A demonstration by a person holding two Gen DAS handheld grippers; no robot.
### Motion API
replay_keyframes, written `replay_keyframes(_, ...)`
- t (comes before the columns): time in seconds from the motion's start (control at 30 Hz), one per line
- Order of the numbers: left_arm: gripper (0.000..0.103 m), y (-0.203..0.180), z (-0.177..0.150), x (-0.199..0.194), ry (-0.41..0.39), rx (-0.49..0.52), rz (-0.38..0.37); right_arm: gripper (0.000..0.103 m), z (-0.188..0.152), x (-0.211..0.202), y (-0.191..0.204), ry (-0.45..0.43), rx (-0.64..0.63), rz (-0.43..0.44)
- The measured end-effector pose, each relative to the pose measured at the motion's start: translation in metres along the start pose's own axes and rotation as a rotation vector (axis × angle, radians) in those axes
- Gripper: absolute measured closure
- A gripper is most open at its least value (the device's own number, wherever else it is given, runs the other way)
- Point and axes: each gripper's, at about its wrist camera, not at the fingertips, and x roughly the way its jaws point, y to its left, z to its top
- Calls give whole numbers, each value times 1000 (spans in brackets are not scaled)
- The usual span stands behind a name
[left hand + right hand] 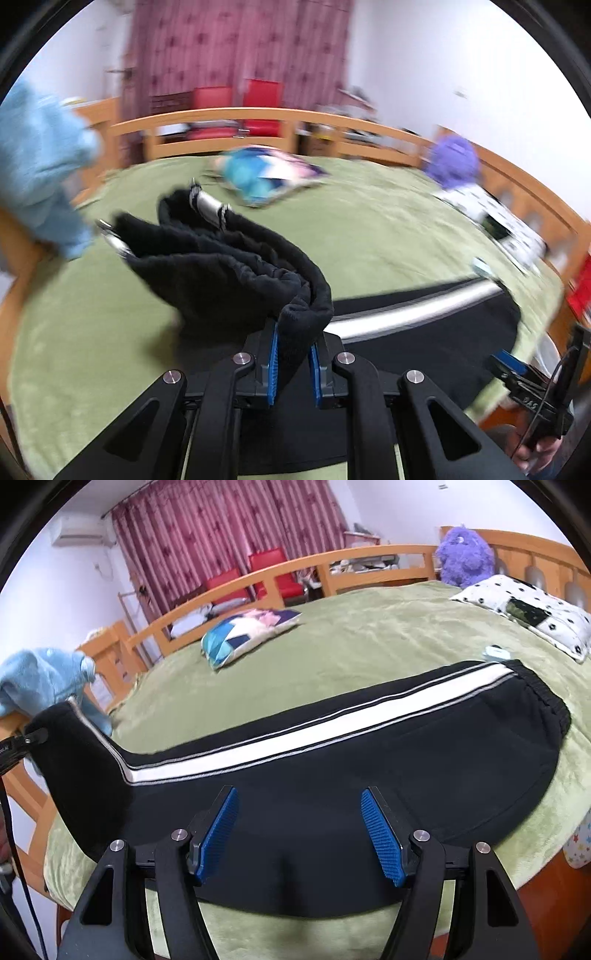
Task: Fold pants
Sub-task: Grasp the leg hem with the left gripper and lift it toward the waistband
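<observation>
Light is even and soft, with no hard shadows. The left wrist view is smeared by motion blur, strongest from 9 to 3 o'clock; the right wrist view is sharp. Both bend strongly toward black corners.

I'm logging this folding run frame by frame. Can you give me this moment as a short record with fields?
surface: green bed cover
garment: black pants with a white side stripe, lying lengthwise
left gripper: shut on the pants' leg end, lifted off the bed
right gripper: open above the pants, holding nothing
fold: begun, not yet laid down
</observation>
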Motion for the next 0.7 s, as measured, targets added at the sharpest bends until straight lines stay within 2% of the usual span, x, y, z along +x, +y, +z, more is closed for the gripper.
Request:
replay_keyframes(0.17, 90, -90, -27, 49, 56, 64, -131, 34, -10, -24, -36, -38, 52, -17)
replay_keyframes(0.23, 90, -114, -49, 71, 119, 77, -167, 33, -17, -28, -50, -29, 73, -24)
replay_keyframes(0.33, 85, -136, -84, 93, 237, 101, -169, 33, -28, -31, -63, -9, 72, -40)
replay_keyframes(0.4, 80, -137, -98, 93, 275, 91, -195, 33, -33, -33, -67, -9, 70, -54)
replay_keyframes(0.43, 73, -135, -102, 89, 272, 88, -206, 33, -34, -32, -69, -6, 70, -56)
replay_keyframes(0.47, 58, -131, -105, 80, 258, 89, -216, 33, -35, -32, -69, -3, 71, -54)
replay_keyframes(0.5, 49, -125, -107, 73, 240, 89, -216, 33, -34, -30, -69, 0, 71, -49)
replay_keyframes(0.53, 35, -117, -107, 62, 213, 82, -205, 33, -33, -27, -67, 3, 71, -45)
replay_keyframes(0.63, 33, -88, -106, 39, 160, 42, -192, 33, -27, -20, -55, 5, 57, -15)
replay_keyframes(0.7, 33, -59, -108, 29, 154, -3, -112, 33, -22, -13, -41, -2, 37, 14)
